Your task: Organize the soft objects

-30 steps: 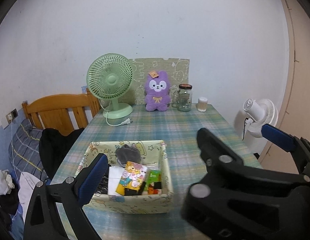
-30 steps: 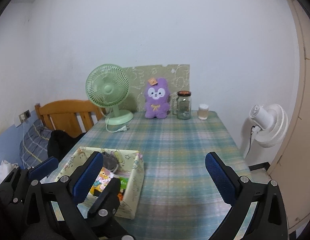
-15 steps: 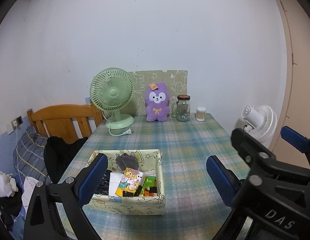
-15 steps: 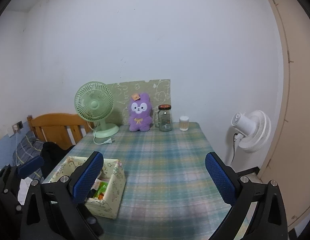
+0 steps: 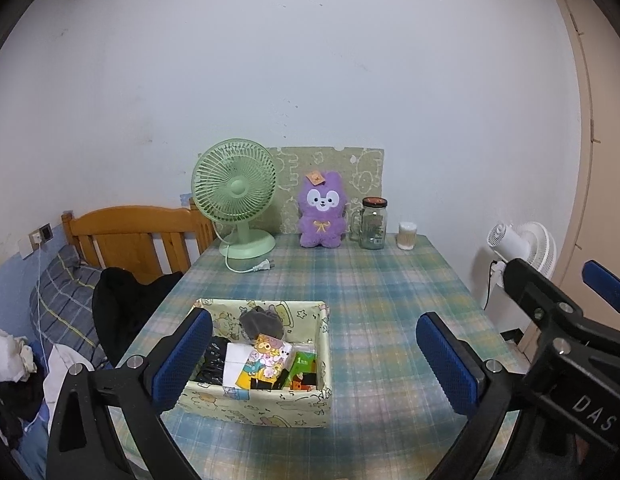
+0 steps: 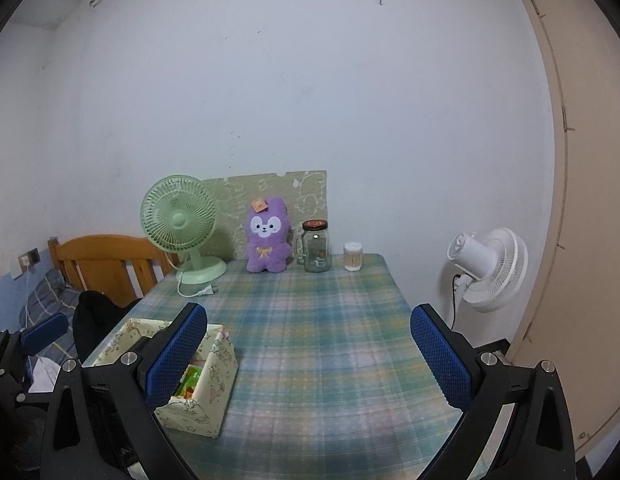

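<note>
Spread wide and holding nothing, both grippers [image 5: 314, 356] [image 6: 310, 354] are seen above a table [image 5: 374, 292] where a box [image 5: 266, 404] is kept near and a plush [image 5: 322, 216] far

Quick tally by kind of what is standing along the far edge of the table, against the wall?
Fans: 1, the pale green desk fan
Plush toys: 1, the purple plush rabbit
Glass jars: 1, the clear handled jar with a dark lid
Small containers: 1, the little round white tub
Boards: 1, the green patterned panel leaning on the wall
Total: 5
</note>
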